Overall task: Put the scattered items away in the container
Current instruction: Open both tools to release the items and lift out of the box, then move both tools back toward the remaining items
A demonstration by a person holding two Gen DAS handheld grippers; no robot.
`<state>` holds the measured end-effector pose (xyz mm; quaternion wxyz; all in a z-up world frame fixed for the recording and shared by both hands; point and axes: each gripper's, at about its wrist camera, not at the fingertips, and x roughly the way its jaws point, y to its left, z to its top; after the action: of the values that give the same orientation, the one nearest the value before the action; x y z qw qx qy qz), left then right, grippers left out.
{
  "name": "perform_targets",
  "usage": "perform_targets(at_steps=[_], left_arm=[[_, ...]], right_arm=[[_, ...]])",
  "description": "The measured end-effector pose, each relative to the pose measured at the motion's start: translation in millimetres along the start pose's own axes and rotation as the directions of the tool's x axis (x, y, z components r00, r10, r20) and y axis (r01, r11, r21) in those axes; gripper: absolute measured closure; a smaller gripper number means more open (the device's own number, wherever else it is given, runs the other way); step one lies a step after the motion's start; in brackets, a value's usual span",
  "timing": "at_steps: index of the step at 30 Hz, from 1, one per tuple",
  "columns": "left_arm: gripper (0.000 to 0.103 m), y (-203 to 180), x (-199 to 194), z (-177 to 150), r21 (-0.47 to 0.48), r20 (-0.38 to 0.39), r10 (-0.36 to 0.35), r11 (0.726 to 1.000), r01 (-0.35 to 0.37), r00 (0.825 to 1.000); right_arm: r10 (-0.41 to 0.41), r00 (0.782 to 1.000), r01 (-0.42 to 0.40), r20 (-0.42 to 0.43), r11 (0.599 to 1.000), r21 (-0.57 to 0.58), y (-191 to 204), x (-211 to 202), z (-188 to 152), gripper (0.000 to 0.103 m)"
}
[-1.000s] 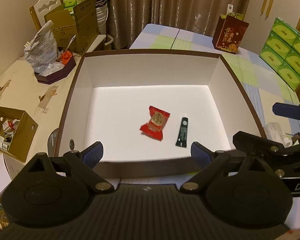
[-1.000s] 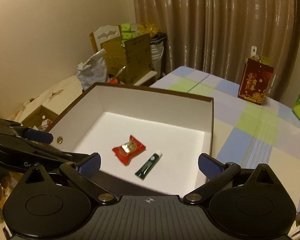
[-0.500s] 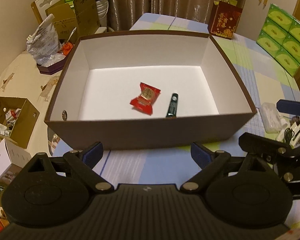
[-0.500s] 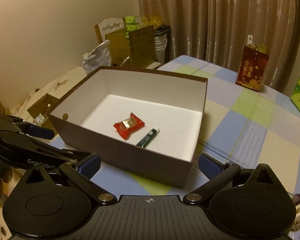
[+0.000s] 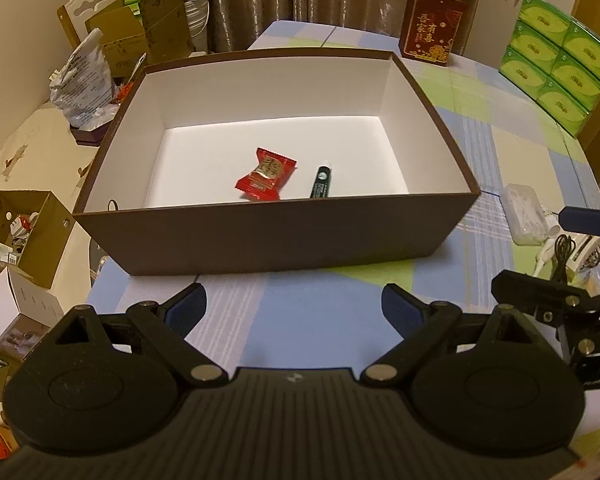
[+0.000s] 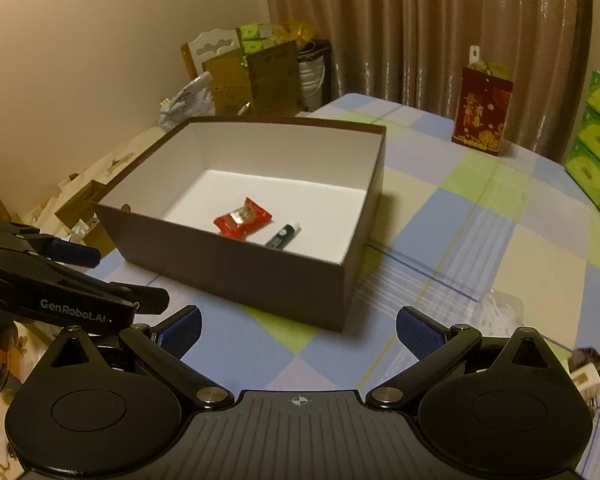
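Red foil snack packet (image 5: 266, 174) and dark green tube (image 5: 321, 182) lie in the brown cardboard box (image 5: 276, 236). Both your grippers (image 5: 294, 308) (image 6: 298, 330) hover spread and empty; next, go for the clear plastic packet (image 5: 522, 212) lying beside the box.

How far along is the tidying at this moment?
Done: the red foil snack packet and the small dark green tube lie inside the brown cardboard box. In hand: nothing; the left gripper and right gripper are both open and empty. Left: a clear plastic packet and cable clutter outside the box, right of it.
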<state>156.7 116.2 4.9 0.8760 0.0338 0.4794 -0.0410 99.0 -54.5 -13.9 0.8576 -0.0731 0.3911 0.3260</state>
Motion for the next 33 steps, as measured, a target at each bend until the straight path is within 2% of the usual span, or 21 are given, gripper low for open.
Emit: perform_targets(at_steps=[8, 16, 24, 33], left_arm=[[0.011, -27.8, -1.4, -12.5, 0.051, -0.013, -0.039, 0.998, 0.039, 0.999], [0.011, -69.8, 3.1, -20.6, 0.145, -0.015, -0.126, 0.981, 0.127, 0.992], [0.011, -117.6, 14.5, -23.6, 0.254, -0.035, -0.202, 0.945, 0.205, 0.979], [0.012, -170.0, 27.3, -24.5, 0.372, -0.060, -0.267, 0.888, 0.270, 0.962]], right_arm=[[-0.040, 0.999, 0.041, -0.017, 0.995, 0.090, -30.4, -23.9, -25.2, 0.002], [-0.130, 0.990, 0.138, -0.057, 0.971, 0.193, -64.4, -55.7, -58.7, 0.002], [-0.230, 0.968, 0.248, -0.097, 0.922, 0.297, -104.0, -83.8, -92.1, 0.002], [-0.314, 0.939, 0.344, -0.140, 0.868, 0.358, -140.3, -103.0, -123.6, 0.002]])
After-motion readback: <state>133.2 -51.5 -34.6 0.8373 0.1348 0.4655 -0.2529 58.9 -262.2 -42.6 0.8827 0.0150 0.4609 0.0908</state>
